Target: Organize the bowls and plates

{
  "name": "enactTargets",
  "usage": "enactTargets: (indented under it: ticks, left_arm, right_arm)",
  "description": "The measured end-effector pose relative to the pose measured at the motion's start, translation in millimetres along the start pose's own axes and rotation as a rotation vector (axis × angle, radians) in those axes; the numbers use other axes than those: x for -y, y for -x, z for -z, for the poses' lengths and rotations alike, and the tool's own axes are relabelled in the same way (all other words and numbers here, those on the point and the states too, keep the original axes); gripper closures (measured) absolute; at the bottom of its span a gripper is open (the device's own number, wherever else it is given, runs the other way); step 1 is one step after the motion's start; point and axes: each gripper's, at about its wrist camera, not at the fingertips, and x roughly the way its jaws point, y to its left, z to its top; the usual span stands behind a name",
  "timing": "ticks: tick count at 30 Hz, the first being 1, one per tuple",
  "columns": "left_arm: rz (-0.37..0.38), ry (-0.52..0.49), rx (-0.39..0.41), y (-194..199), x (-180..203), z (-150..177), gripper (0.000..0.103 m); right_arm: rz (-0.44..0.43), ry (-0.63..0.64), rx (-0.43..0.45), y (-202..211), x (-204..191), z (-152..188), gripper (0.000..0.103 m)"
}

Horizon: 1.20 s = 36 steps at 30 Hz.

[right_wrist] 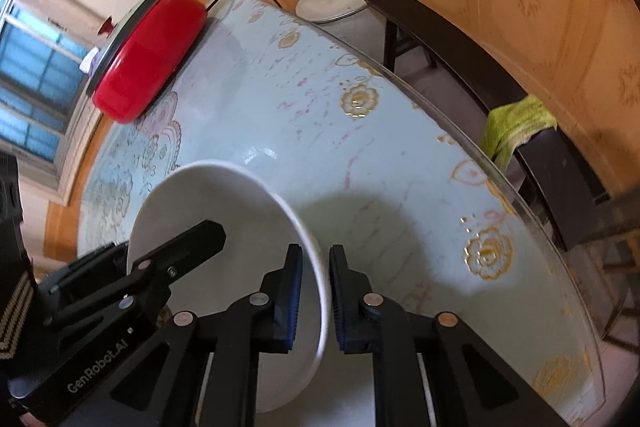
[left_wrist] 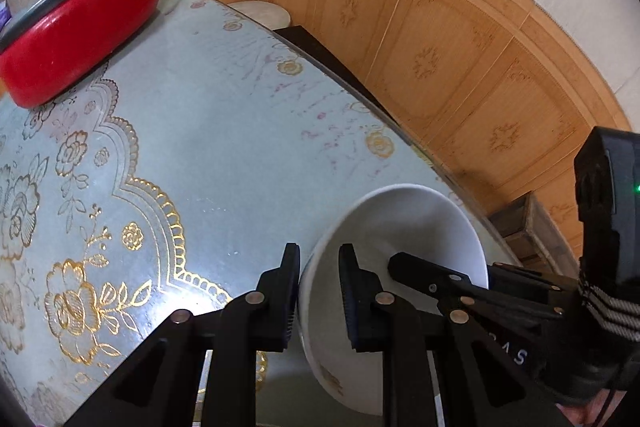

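**Both tongs on one white bowl**

My left tongs (left_wrist: 318, 295) were clamped on the rim of the white bowl (left_wrist: 404, 227), one pad outside, one inside. My right tongs (right_wrist: 314, 295) pinched the opposite rim the same way. The bowl was tilted above the desk (left_wrist: 224, 131) near its edge, with nothing in it. A lidded red pot (left_wrist: 80, 39) sat well apart at the far end; its contents were hidden.
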Motion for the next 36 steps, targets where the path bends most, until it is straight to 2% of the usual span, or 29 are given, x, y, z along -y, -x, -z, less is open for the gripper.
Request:
enactTargets:
  ticks: [12, 20, 36]
  left_arm:
    - [0.053, 0.061, 0.039, 24.5, -9.7, 13.2, 0.084]
    - [0.074, 0.089, 0.047, 30.4, -13.9, 15.5, 0.086]
    - [0.095, 0.069, 0.169, 86.8, -7.7, 11.5, 0.086]
  right_arm:
    - [-0.052, -0.035, 0.025, 16.6, -3.8, -0.6, 0.090]
    - [-0.117, -0.128, -0.011, 12.5, 7.7, 4.2, 0.090]
    - [-0.174, -0.113, 0.028, 52.5, -15.0, -2.1, 0.089]
